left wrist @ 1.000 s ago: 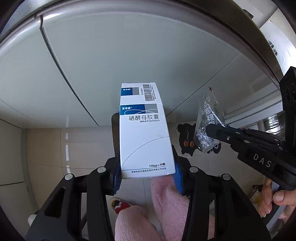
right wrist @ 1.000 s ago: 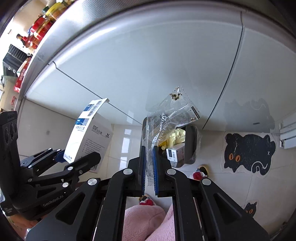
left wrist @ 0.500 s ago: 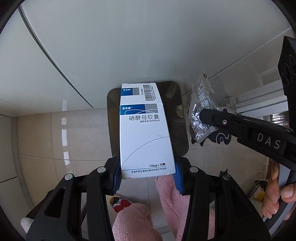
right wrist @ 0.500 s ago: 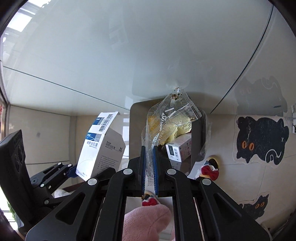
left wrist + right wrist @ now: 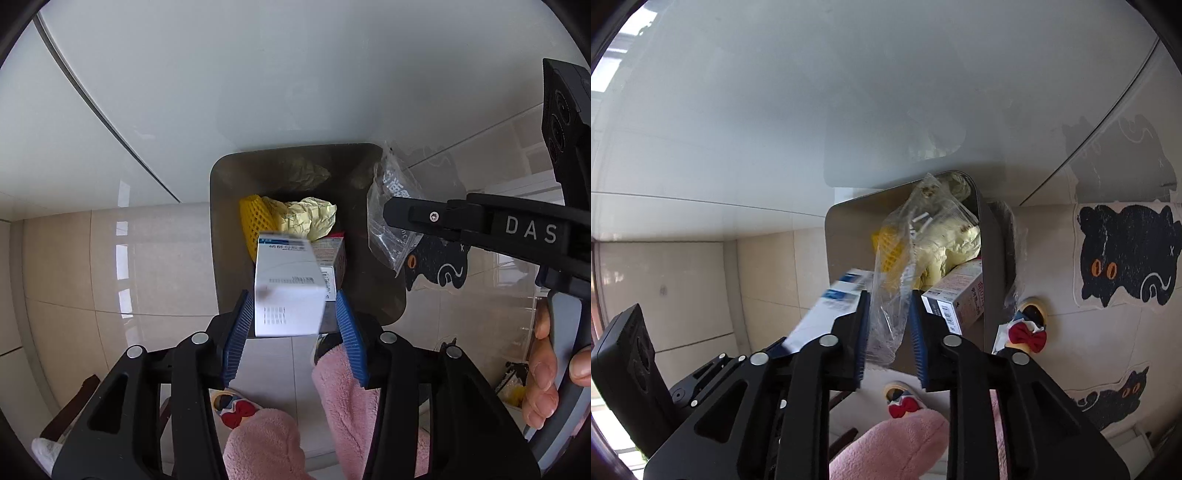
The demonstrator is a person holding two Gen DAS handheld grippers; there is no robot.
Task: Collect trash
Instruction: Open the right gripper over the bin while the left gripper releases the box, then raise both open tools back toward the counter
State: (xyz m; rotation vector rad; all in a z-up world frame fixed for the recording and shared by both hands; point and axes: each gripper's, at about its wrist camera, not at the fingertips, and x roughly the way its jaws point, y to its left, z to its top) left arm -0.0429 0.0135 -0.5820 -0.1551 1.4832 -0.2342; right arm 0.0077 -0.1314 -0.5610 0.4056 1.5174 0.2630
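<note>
L gripper [image 5: 293,325] jaws apart, white box [image 5: 288,291] loose, R gripper [image 5: 888,332] "DAS", released clear bag [image 5: 901,266], bin [image 5: 221,229]

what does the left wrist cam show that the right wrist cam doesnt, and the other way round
Only the left wrist view shows the person's hand gripping the right tool's handle. Only the right wrist view shows the big black cat mat whole and the red-bow slippers. Both show the open bin, the yellow mesh and crumpled paper inside it, the blurred white box between the open left fingers, and the clear bag.
</note>
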